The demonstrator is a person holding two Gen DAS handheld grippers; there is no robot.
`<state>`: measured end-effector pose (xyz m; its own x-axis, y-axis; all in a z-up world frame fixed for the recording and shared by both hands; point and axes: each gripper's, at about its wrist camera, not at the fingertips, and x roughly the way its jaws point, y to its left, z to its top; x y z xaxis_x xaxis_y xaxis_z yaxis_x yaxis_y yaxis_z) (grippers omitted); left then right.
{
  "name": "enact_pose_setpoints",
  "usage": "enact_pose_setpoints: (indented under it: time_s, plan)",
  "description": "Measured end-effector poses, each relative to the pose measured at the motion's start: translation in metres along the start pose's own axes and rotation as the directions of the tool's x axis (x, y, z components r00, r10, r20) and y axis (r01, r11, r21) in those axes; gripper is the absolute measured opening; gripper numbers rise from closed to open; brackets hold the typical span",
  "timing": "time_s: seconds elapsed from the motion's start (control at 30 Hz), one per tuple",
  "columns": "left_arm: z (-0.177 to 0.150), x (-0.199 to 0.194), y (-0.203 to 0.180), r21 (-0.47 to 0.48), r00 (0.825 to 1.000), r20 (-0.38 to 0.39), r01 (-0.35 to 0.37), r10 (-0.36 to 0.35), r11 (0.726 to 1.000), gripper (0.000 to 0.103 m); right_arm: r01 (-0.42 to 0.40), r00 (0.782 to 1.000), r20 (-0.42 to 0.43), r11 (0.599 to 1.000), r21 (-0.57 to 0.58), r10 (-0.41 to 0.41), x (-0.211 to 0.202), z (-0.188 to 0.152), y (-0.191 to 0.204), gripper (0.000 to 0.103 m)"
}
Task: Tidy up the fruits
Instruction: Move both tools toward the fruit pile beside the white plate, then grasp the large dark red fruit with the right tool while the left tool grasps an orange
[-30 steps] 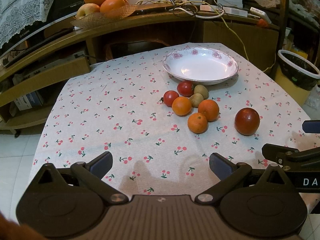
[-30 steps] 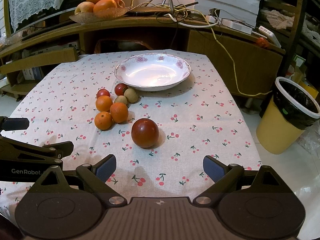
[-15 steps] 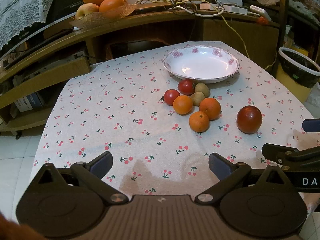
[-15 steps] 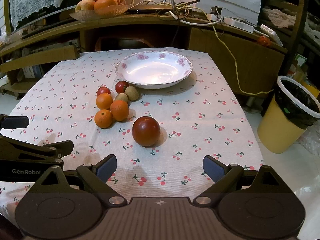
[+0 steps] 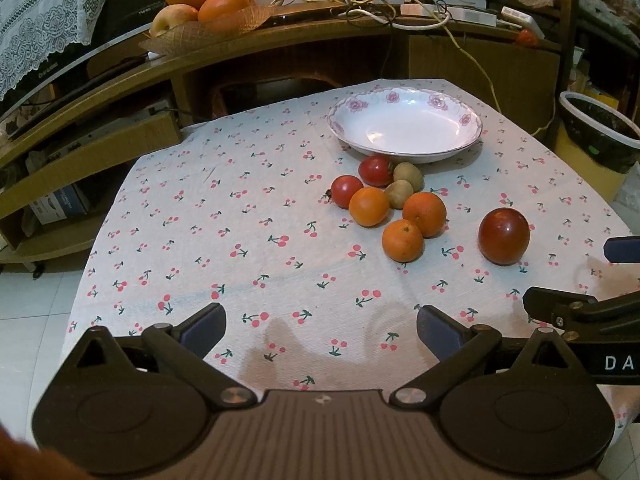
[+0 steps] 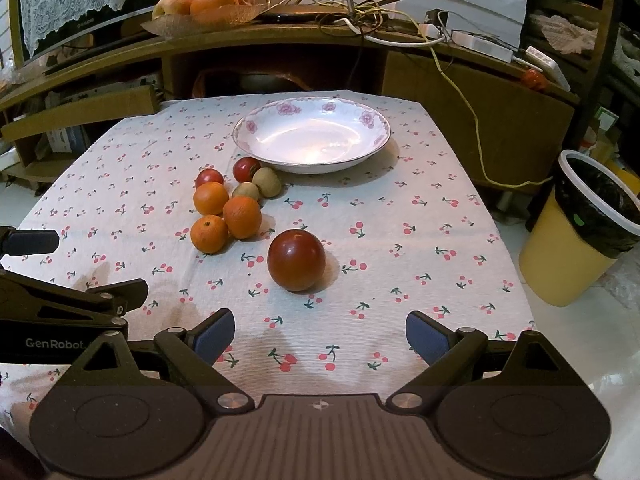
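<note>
Right wrist view: the right tongs (image 6: pixel 320 336) gape wide and empty above the bench (image 6: pixel 400 240), the dark red apple (image 6: pixel 296 260) just ahead between the fingers' lines. Left tongs (image 5: pixel 320 330), also wide and empty, face the oranges (image 5: pixel 402 240), tomatoes (image 5: pixel 347 191) and kiwis (image 5: pixel 408 176), clustered ahead-right; the white dish (image 5: pixel 404 130) lies beyond.

Each gripper, the left gripper (image 5: pixel 320 330) and the right gripper (image 6: pixel 320 338), is matte black with a ribbed grey-brown centre plate, 2 silver pivot screws, 2 round side housings and blue-padded fingers (image 6: pixel 214 336); white "GenRobot" lettering marks one flank.
</note>
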<state>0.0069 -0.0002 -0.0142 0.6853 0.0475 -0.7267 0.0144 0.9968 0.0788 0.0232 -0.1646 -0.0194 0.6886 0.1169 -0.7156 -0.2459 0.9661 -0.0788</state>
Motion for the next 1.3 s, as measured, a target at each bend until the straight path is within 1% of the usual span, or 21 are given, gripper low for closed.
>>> enact_pose_setpoints:
  time_s: [0.3, 0.43, 0.67, 0.8, 0.83, 0.9, 0.97, 1.03, 1.17, 1.23, 1.3]
  plan:
    - [0.0, 0.005, 0.002, 0.008, 1.0, 0.008, -0.002, 0.002, 1.0, 0.103, -0.016, 1.0, -0.008, 1.0, -0.015, 0.016, 0.005, 0.003, 0.0, 0.092]
    - [0.005, 0.01, 0.002, 0.02, 1.0, 0.013, -0.001, 0.001, 1.0, 0.103, -0.039, 0.999, -0.013, 0.999, -0.025, 0.039, 0.009, 0.006, 0.0, 0.086]
    - [0.017, 0.022, -0.004, 0.105, 0.999, 0.035, 0.001, -0.005, 0.994, 0.103, -0.056, 0.998, -0.006, 0.998, -0.043, 0.056, 0.02, 0.021, -0.002, 0.083]
    - [0.02, 0.03, -0.008, 0.144, 0.999, 0.028, 0.017, -0.021, 0.989, 0.103, -0.077, 0.997, -0.025, 0.996, -0.048, 0.075, 0.03, 0.031, -0.006, 0.074]
    - [0.021, 0.031, -0.009, 0.157, 0.998, 0.027, 0.045, -0.049, 0.987, 0.103, -0.084, 0.996, -0.03, 0.995, -0.051, 0.082, 0.032, 0.033, -0.007, 0.072]
    - [0.023, 0.032, -0.011, 0.174, 0.997, 0.026, 0.07, -0.076, 0.982, 0.103, -0.107, 0.994, -0.039, 0.993, -0.058, 0.104, 0.035, 0.036, -0.008, 0.071]
    - [0.024, 0.034, -0.015, 0.205, 0.996, 0.033, 0.069, -0.078, 0.976, 0.103, -0.131, 0.99, -0.051, 0.989, -0.067, 0.128, 0.04, 0.04, -0.008, 0.071]
    - [0.026, 0.039, -0.017, 0.219, 0.996, 0.024, 0.081, -0.088, 0.972, 0.103, -0.145, 0.988, -0.07, 0.986, -0.081, 0.14, 0.046, 0.042, -0.008, 0.064]
    - [0.03, 0.049, -0.017, 0.217, 0.991, 0.001, 0.131, -0.134, 0.967, 0.103, -0.179, 0.978, -0.122, 0.98, -0.089, 0.168, 0.057, 0.046, -0.009, 0.057]
    - [0.033, 0.053, -0.018, 0.216, 0.987, -0.007, 0.159, -0.161, 0.963, 0.103, -0.193, 0.973, -0.147, 0.978, -0.083, 0.18, 0.062, 0.047, -0.011, 0.045]
    - [0.035, 0.055, -0.021, 0.232, 0.985, -0.009, 0.171, -0.174, 0.958, 0.102, -0.215, 0.968, -0.15, 0.974, -0.078, 0.201, 0.062, 0.049, -0.014, 0.041]
